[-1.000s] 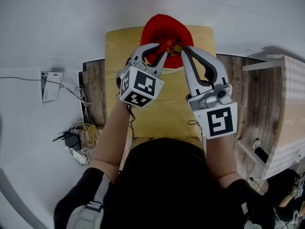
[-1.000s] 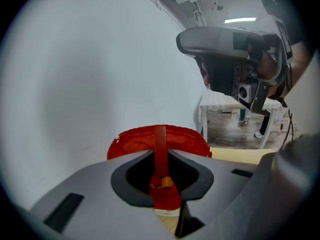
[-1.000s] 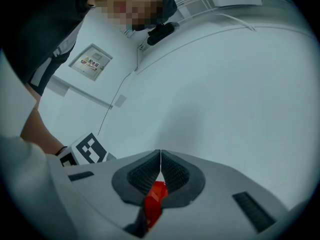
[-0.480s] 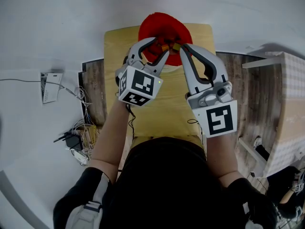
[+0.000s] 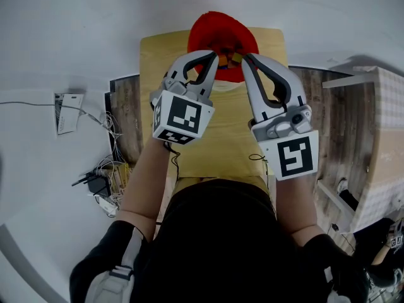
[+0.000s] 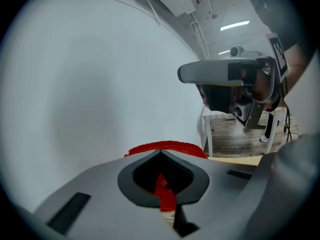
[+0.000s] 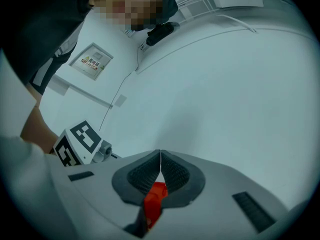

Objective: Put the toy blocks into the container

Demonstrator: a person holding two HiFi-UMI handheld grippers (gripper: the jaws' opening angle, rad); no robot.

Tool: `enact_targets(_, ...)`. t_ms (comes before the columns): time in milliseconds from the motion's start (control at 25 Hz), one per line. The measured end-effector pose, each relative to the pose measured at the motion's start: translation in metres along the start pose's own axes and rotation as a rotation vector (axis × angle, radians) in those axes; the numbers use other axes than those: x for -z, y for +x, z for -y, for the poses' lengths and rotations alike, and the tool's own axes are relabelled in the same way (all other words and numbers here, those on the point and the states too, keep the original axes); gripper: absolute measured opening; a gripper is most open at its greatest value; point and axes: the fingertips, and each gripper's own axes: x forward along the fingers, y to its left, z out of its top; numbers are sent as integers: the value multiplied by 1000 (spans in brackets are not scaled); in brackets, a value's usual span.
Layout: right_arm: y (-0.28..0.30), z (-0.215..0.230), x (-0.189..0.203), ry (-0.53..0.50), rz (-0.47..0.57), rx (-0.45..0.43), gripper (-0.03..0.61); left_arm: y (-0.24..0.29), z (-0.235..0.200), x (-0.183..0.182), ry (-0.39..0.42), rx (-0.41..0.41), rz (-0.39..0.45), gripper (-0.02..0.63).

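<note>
The red container stands at the far end of the wooden table, with a few small coloured blocks inside it. My left gripper hovers over the container's near left rim, jaws shut with nothing gripped. Beside it, my right gripper is shut too, at the near right rim. In the left gripper view the closed tips point just over the red container's rim; red shows through the slit behind the pads. In the right gripper view the tips meet, with red showing below them.
Cables and a power strip lie on the floor to the left of the table. A light checkered table stands at the right. A white wall fills the space beyond the container. A dark chair shows in the left gripper view.
The left gripper's jaws spread wide over the container half a second ago and have closed again, empty. Both grippers sit slightly farther forward over the rim.
</note>
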Motion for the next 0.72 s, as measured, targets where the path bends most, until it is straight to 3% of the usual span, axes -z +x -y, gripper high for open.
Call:
enact_targets(440, 11, -50, -21, -18, 13, -35, 31, -89, -20, -34, 20, -79, 178, 8)
enact_targets(720, 23, -96, -48, -18, 57, -56, 31, -148, -28, -23, 34, -112, 231, 8)
